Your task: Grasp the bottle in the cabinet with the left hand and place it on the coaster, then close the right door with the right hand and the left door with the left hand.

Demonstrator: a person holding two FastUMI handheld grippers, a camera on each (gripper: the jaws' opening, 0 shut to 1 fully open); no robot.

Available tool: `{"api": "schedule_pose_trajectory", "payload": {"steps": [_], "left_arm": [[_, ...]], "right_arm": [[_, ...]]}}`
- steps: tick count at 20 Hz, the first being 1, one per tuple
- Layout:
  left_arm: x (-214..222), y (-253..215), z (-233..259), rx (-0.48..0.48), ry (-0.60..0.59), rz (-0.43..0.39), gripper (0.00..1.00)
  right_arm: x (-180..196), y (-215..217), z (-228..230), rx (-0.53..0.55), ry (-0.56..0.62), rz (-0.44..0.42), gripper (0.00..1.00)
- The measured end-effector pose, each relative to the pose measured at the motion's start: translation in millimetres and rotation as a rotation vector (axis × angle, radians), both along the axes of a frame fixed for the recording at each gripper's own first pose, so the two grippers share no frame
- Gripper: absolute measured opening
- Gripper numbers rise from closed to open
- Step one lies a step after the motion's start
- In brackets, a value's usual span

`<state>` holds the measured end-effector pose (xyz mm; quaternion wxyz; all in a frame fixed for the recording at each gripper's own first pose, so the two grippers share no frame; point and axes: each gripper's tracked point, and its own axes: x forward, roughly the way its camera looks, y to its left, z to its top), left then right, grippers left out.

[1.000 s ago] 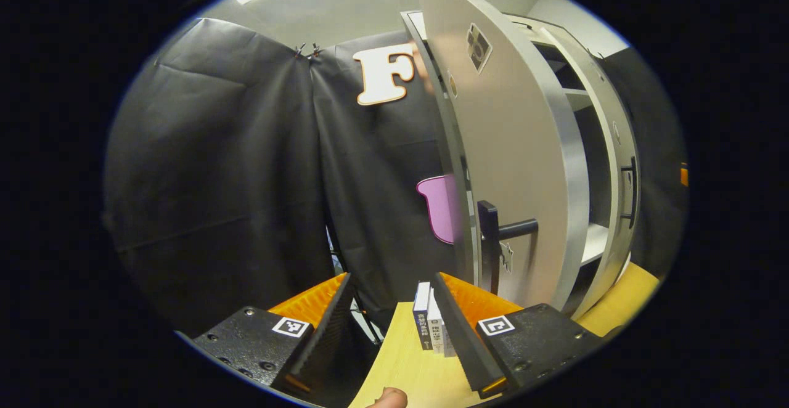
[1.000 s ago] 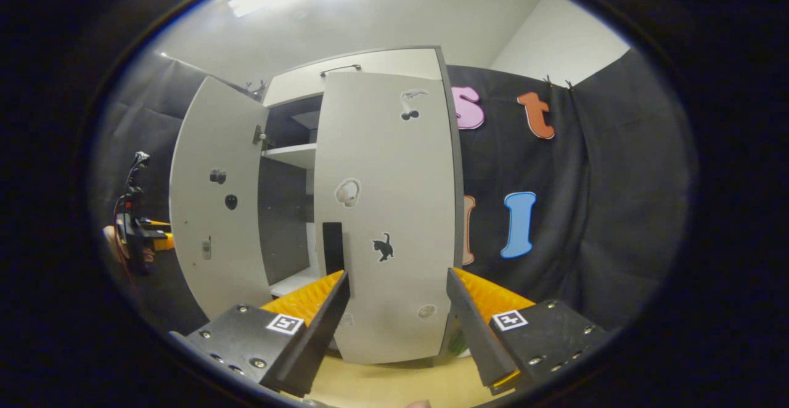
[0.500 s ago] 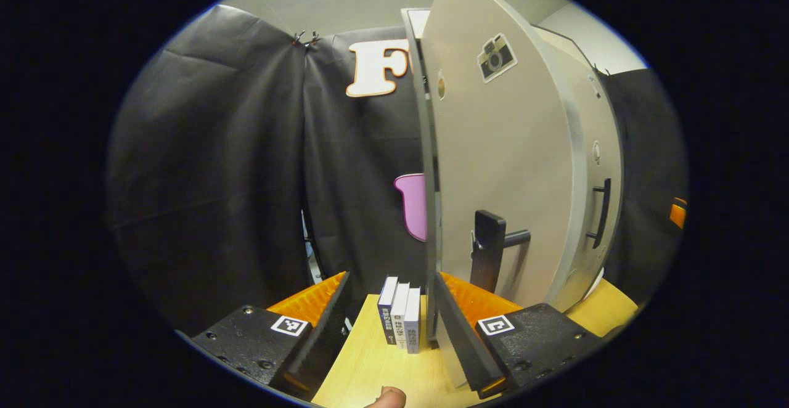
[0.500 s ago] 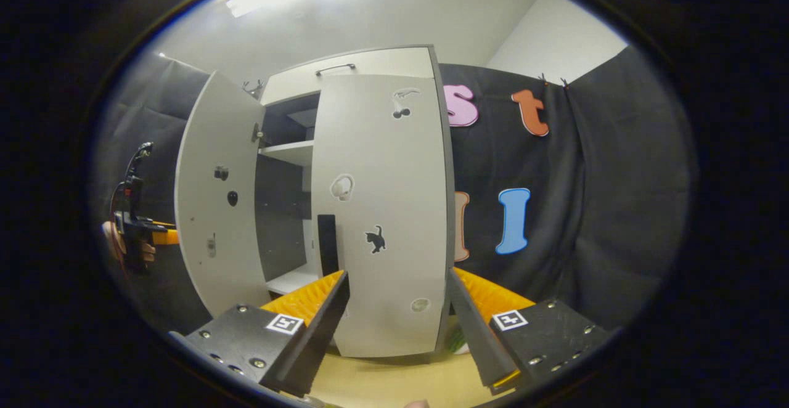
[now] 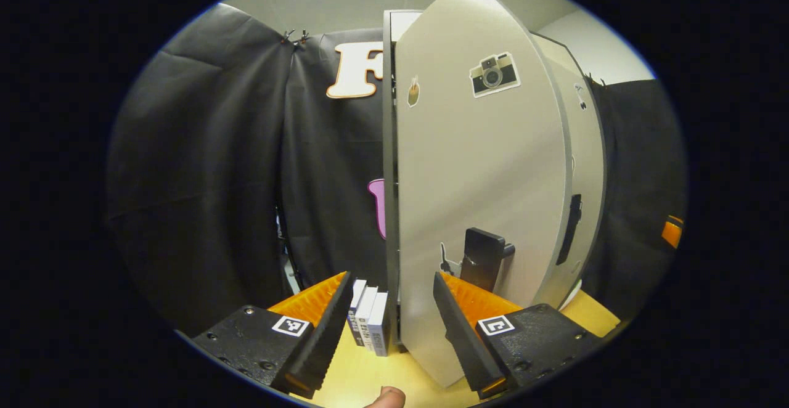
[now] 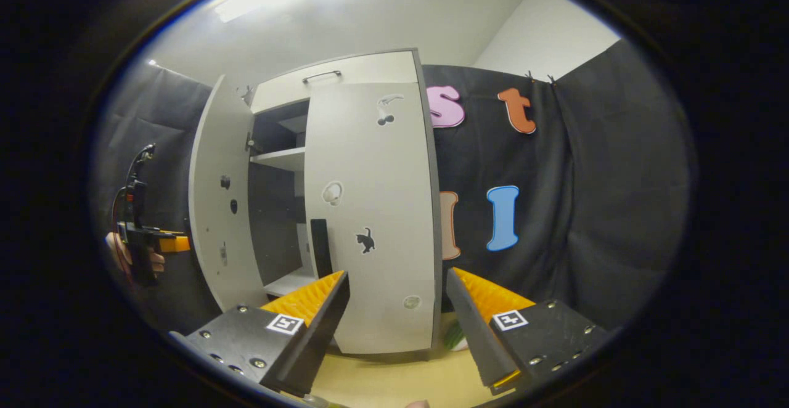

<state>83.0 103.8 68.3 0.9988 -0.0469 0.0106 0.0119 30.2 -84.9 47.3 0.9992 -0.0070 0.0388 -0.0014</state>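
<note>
The left gripper [image 5: 389,328] holds its fingers wide apart with nothing between them, hovering just in front of the left door [image 5: 481,186] of the cabinet [image 6: 336,78], a spread that suits pushing a panel rather than pinching one. The door's lower edge sits just beyond the fingertips, and its dark handle [image 5: 484,259] stands a little to the right of them; whether a finger touches the panel cannot be told. A row of small books [image 5: 368,318] stands on the wooden tabletop [image 5: 363,374] beside the cabinet's left flank, between the gripper's fingers as seen in the left gripper view.

The right gripper [image 6: 397,322] also keeps its fingers wide and empty, drawn back from the right door [image 6: 370,211], which lies flat against the cabinet front and appears shut. In the right gripper view the left door [image 6: 216,192] stands partly ajar, leaving a gap through which a shelf [image 6: 280,156] shows, and the left gripper [image 6: 148,244] waits in a person's hand on the far side of that door.

The bottle and coaster cannot be made out with certainty; a green-and-white shape [image 6: 455,336] at the cabinet's right foot may be part of them. The task looks near its end, with the left door's closing the remaining step.
</note>
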Motion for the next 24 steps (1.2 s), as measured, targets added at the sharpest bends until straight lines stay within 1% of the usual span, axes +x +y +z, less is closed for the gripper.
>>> {"api": "schedule_pose_trajectory", "payload": {"steps": [4,5,6,11,14,15,16,17,18,24], "left_arm": [[12.4,-29.1,8.7,-0.014,-0.02,-0.046,0.84],[13.9,-38.7,9.5,-0.018,-0.017,-0.069,0.85],[14.4,-47.2,9.8,-0.016,-0.016,-0.085,0.88],[28.6,-72.8,15.9,0.003,-0.027,-0.113,0.88],[32.8,-81.6,16.7,-0.001,-0.028,-0.108,0.89],[33.3,-84.8,16.2,-0.004,-0.028,-0.111,0.89],[33.1,-87.9,15.6,-0.005,-0.025,-0.115,0.89],[32.8,-90.3,15.8,-0.001,-0.029,-0.119,0.89],[31.1,-90.5,16.6,0.005,-0.032,-0.117,0.88],[23.7,-88.6,11.3,0.005,-0.023,-0.108,0.89]], "right_arm": [[-2.4,-6.1,2.8,0.0,0.0,-0.013,0.96],[-3.1,-8.5,2.8,-0.002,0.0,-0.017,0.96],[-5.5,-12.0,2.6,-0.005,0.003,-0.023,0.96],[-12.5,-30.6,3.5,0.007,-0.002,-0.063,0.96],[-12.5,-38.7,2.3,0.007,0.002,-0.08,0.96],[-11.5,-39.0,2.7,0.011,0.002,-0.079,0.92],[-11.5,-39.0,2.8,0.012,0.003,-0.08,0.92],[-11.0,-39.2,3.5,0.01,0.001,-0.08,0.96],[-11.5,-39.1,4.0,0.009,0.002,-0.08,0.96],[-11.3,-32.8,2.2,0.012,0.01,-0.068,0.96]]}}
